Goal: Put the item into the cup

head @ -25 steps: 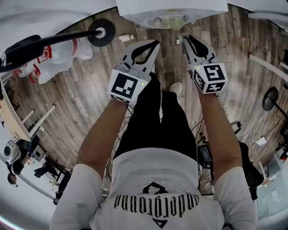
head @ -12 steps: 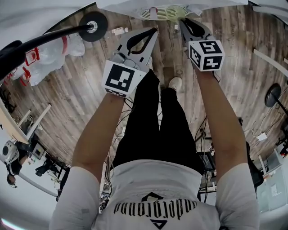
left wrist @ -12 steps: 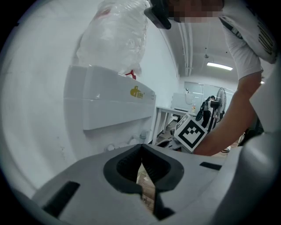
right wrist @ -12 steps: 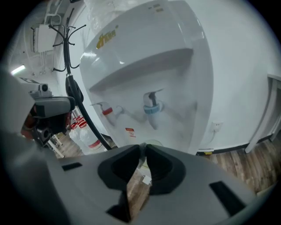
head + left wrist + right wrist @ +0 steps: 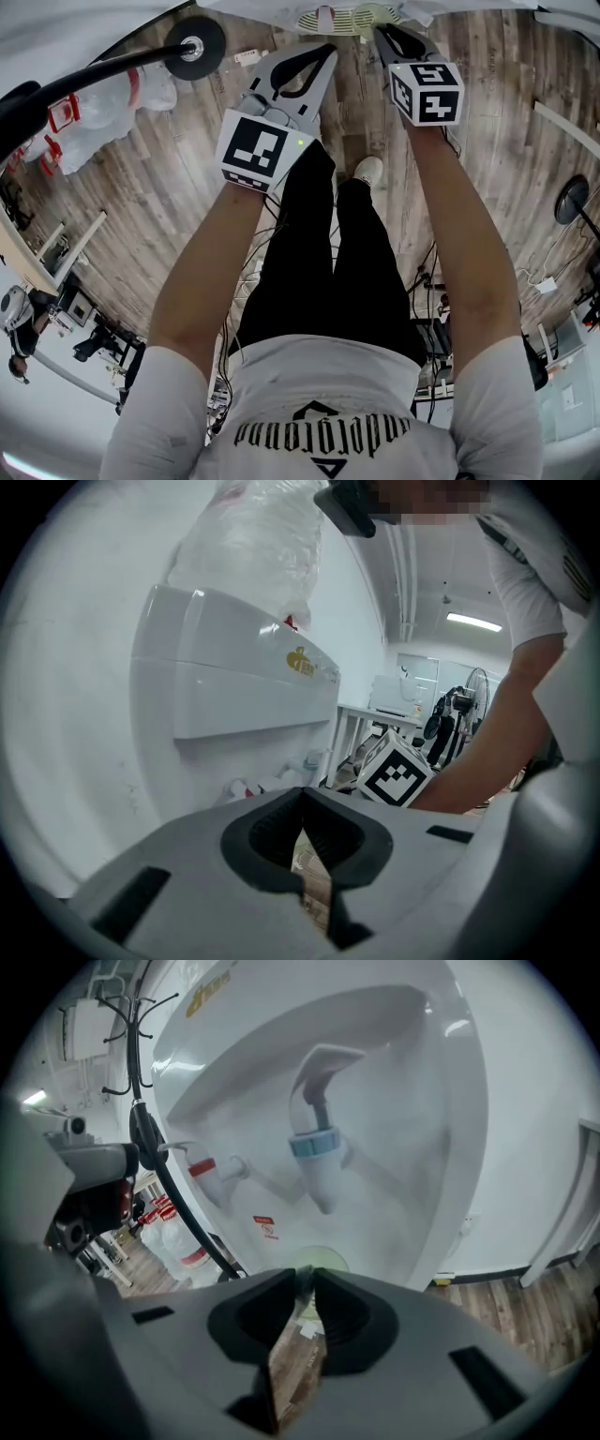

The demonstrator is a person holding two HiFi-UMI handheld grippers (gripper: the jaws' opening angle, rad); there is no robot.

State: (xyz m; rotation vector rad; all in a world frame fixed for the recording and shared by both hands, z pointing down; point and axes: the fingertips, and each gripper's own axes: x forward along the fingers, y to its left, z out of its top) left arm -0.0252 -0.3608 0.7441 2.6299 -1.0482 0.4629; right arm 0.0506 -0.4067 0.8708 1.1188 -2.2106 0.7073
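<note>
I stand in front of a white water dispenser (image 5: 403, 1072) with a blue tap (image 5: 314, 1145) and a red tap (image 5: 202, 1168). My right gripper (image 5: 306, 1283) points at its recess, and its jaws are opening, with a thin slit between the tips. A pale greenish round thing (image 5: 323, 1258) shows just beyond the tips; I cannot tell what it is or whether the pads touch it. In the head view the right gripper (image 5: 382, 33) reaches the drip tray (image 5: 342, 19). My left gripper (image 5: 323, 52) is shut and empty beside it, its tips together (image 5: 302, 799).
A black stand with a round base (image 5: 195, 42) leans in from the left over white bags with red print (image 5: 112, 108). A clear bottle (image 5: 248, 546) tops the dispenser. Wooden floor and the person's shoe (image 5: 367, 171) lie below. A white table (image 5: 375, 714) stands behind.
Both grippers have moved forward and up toward the dispenser's drip tray. The right one now reaches its edge.
</note>
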